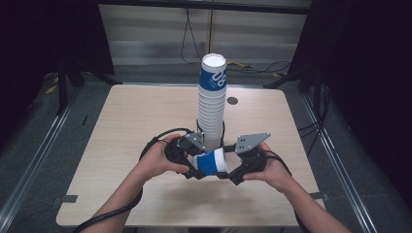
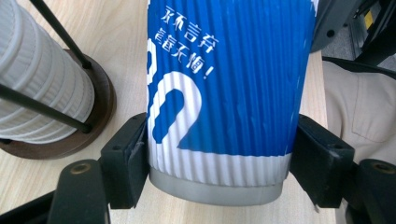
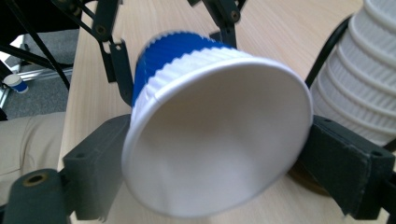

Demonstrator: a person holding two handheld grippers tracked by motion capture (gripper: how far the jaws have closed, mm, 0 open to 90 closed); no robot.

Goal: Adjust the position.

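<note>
High view: on the left, the left gripper (image 1: 194,167) is held by the person's left hand (image 1: 158,158) near the front middle of the light wooden table (image 1: 126,126), its jaws clamped on the base end of a blue and white ribbed paper cup (image 1: 210,162) that lies on its side just above the tabletop, base to the left and mouth to the right. In the left gripper view the two black jaws press on either side of the cup's (image 2: 224,93) white lower band and grey foot, and white Chinese characters ending in an exclamation mark run across the blue, above part of a large white figure that I cannot read for certain. Just beyond, at the table's middle, a tall stack of white ribbed cups (image 1: 212,104) stands in a dark round wire-railed holder (image 2: 100,100); its top cup is blue with large white "08". To the right, the right gripper (image 1: 232,171) meets the cup's mouth; in the right gripper view its jaws sit against both sides of the white rim (image 3: 217,140), closed on it. Bare table lies left, right and near of the hands, and the near edge is close behind the wrists; a small dark round disc (image 1: 232,101) lies far right of the stack.
</note>
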